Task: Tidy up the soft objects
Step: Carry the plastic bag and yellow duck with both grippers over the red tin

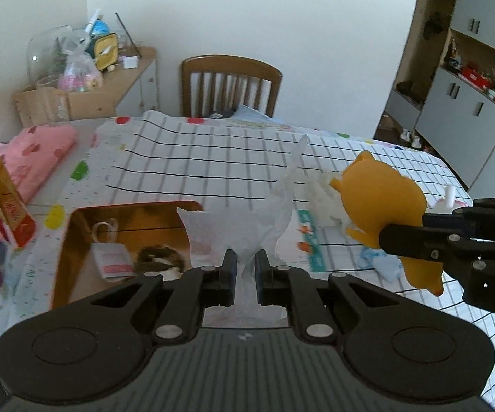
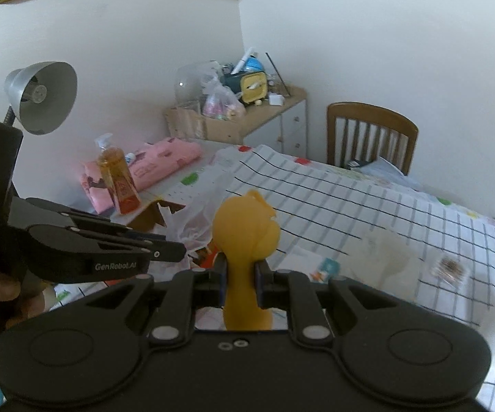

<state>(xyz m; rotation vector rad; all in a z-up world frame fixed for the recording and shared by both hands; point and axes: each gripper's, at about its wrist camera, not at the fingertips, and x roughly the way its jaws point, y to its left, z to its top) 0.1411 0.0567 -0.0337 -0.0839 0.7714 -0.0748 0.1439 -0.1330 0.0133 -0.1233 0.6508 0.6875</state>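
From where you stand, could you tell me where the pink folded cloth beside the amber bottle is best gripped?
Probably the pink folded cloth is best pinched at its rounded fold facing the checked tablecloth, approaching from that side, since the amber bottle blocks its near end.
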